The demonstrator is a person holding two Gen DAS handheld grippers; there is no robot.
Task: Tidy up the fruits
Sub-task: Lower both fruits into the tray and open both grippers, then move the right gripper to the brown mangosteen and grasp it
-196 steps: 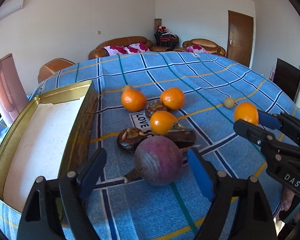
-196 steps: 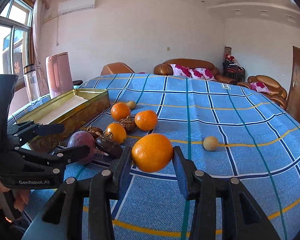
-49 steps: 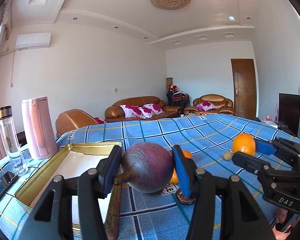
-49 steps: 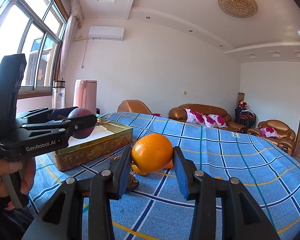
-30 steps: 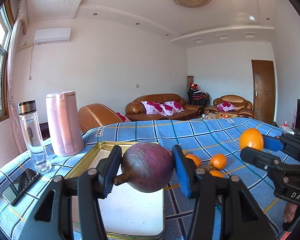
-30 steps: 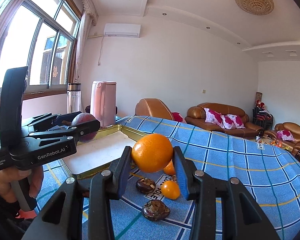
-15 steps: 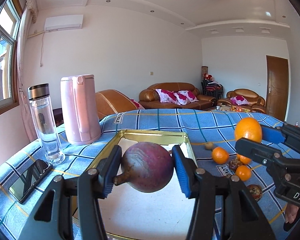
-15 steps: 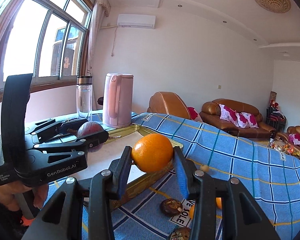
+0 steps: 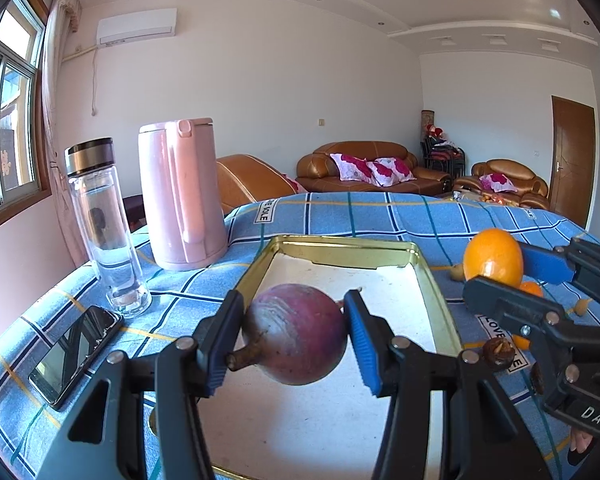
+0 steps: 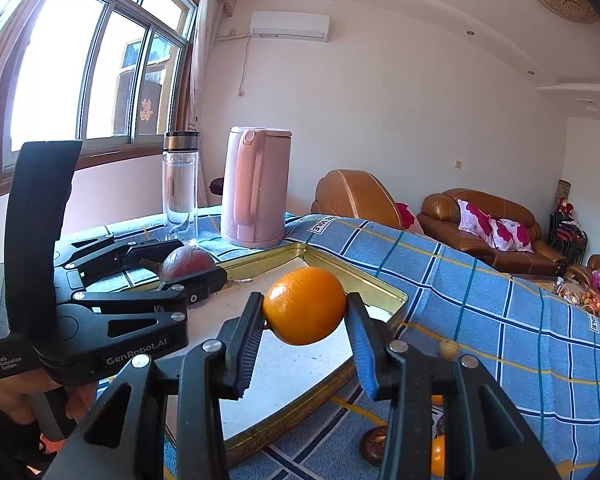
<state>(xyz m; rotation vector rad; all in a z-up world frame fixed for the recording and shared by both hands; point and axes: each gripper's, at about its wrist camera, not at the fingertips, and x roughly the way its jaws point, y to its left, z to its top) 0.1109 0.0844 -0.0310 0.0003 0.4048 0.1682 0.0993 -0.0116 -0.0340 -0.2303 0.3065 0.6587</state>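
Observation:
My left gripper is shut on a purple round fruit with a stub stem, held above the gold-rimmed tray with a white floor. My right gripper is shut on an orange, held over the tray's right rim. In the left wrist view the orange and right gripper show at the right. In the right wrist view the left gripper and purple fruit show at the left over the tray.
A pink kettle, a glass bottle and a phone stand left of the tray. Small oranges and dark brown fruits lie on the blue checked cloth right of the tray.
Both grippers have lifted their fruits off the cloth and carried them left; the purple fruit and the orange are now over the tray instead of over the fruit pile.

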